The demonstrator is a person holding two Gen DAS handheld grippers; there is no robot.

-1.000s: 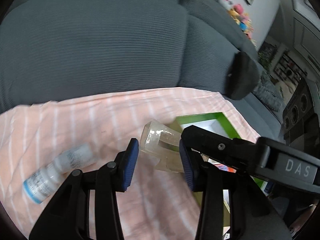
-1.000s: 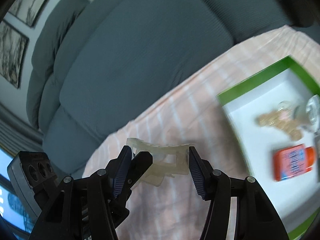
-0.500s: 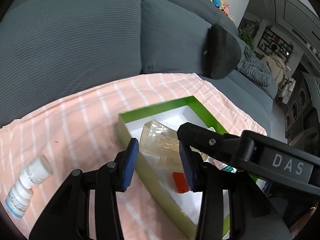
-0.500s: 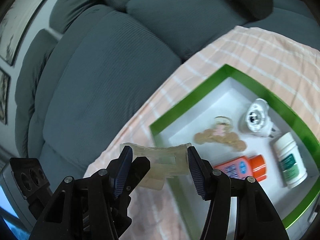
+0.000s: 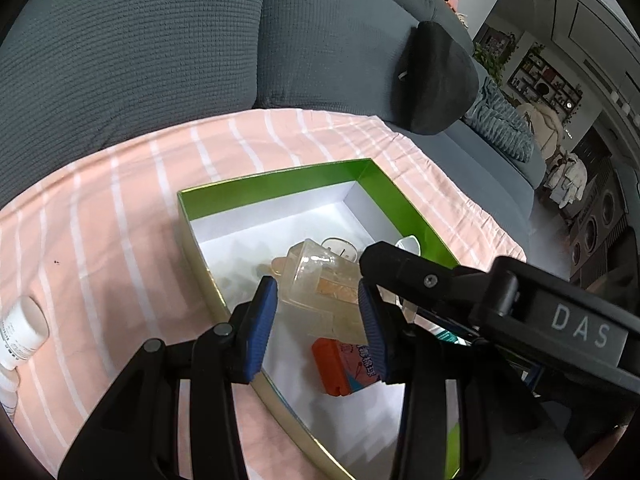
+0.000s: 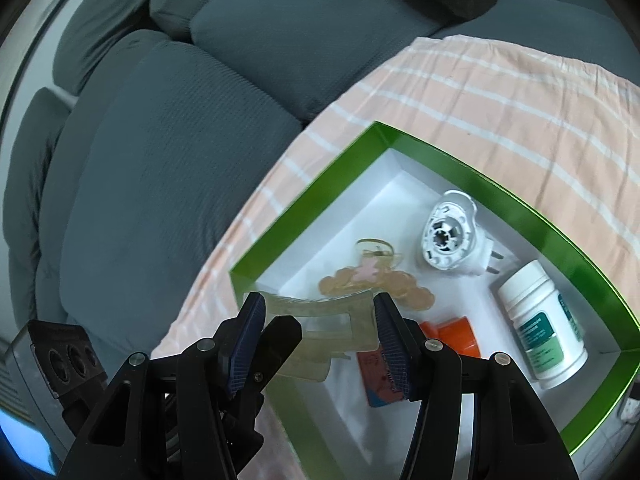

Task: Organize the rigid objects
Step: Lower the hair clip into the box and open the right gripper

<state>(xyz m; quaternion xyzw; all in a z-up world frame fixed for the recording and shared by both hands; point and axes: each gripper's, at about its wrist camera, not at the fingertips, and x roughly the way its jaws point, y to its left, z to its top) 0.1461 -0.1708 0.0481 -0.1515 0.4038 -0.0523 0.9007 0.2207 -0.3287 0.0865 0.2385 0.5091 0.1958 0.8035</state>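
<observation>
Both grippers clamp one translucent hair clip [image 5: 320,292], held above the near corner of the green box [image 5: 276,188]. The left gripper [image 5: 318,320] has narrow jaws, blue pads pressing the clip's sides. The right gripper [image 6: 320,336] has its jaws a bit wider, pads closed on the clip [image 6: 320,320] ends, and one finger of the left gripper pokes in beside its left pad. The clip hangs over the box's white floor, not touching it.

In the box: a beige flower-shaped clip [image 6: 376,280], a white plug-in device [image 6: 452,236], a white pill bottle [image 6: 544,324] lying on its side, and an orange bottle [image 6: 452,332] partly hidden under the right gripper. The box sits on a peach striped cloth [image 5: 120,220] in front of a grey sofa [image 5: 160,40]. Another white bottle [image 5: 22,332] lies on the cloth at the left edge, well apart from the box.
</observation>
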